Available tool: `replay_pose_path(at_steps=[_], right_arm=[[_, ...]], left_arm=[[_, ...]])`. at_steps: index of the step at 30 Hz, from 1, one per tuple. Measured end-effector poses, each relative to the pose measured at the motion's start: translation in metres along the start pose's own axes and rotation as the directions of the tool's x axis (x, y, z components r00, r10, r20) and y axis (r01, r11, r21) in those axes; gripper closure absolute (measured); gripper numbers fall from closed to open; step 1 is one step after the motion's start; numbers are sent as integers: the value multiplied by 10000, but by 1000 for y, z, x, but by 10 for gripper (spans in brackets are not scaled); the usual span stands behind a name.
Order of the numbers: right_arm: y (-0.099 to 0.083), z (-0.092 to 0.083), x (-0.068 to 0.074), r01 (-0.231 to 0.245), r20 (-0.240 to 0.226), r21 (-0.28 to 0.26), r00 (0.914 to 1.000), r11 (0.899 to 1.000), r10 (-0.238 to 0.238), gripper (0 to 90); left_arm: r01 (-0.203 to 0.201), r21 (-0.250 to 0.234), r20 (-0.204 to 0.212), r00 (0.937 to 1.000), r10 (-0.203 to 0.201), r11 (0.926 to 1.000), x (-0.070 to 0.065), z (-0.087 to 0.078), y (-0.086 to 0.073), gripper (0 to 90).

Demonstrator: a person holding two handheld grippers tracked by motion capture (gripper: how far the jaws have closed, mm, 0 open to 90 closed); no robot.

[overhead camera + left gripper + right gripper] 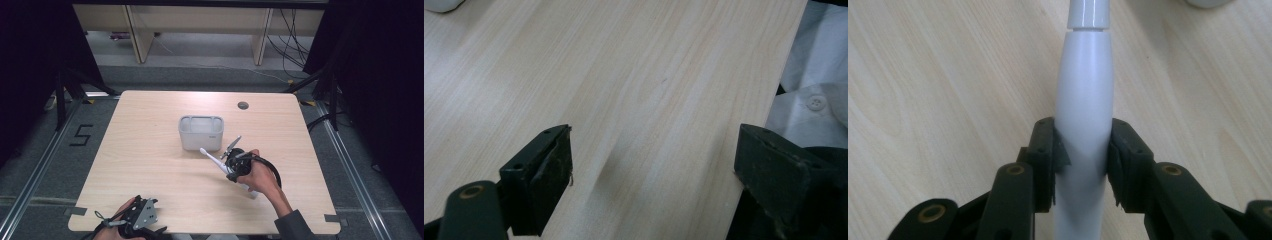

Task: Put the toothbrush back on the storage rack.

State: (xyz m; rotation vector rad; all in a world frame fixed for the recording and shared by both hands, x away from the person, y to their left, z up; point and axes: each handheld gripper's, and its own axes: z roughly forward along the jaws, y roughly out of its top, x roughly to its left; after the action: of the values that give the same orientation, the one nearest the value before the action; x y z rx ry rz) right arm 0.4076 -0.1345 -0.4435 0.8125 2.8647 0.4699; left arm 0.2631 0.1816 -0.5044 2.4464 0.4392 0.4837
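- A lab or recording bay is suggested rather than a home, with the light wooden worktop [150,165] set alone at its centre.
- Black curtains [30,65] are hung to the left and right of the worktop.
- Metal floor rails [35,175] are laid along both sides of the worktop, and a "5" [81,135] is taped on the grey floor to its left.
- Loose cables [292,40] and pale furniture legs [137,35] are seen beyond the worktop's far edge.
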Motion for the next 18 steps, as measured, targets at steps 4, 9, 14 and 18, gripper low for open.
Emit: replay_pose_path(at_steps=[4,9,14,18], right_arm=[[-5,-9,1,-50,35,-461,10000,9989,51,667],[-12,-26,-3,-91,70,-1813,9999,9834,106,667],[-20,-38,-6,41,388,-2548,9992,9670,60,667],[-23,-44,-9,-155,332,-3153,9991,9489,274,666]], left_arm=[[15,-10,0,10000,-15,10000,0,0,0,153],[4,-1,-3,10000,-4,10000,0,0,0,154],[-2,-20,-16,10000,2,10000,1,0,0,153],[-14,11,-16,10000,14,10000,0,0,0,153]])
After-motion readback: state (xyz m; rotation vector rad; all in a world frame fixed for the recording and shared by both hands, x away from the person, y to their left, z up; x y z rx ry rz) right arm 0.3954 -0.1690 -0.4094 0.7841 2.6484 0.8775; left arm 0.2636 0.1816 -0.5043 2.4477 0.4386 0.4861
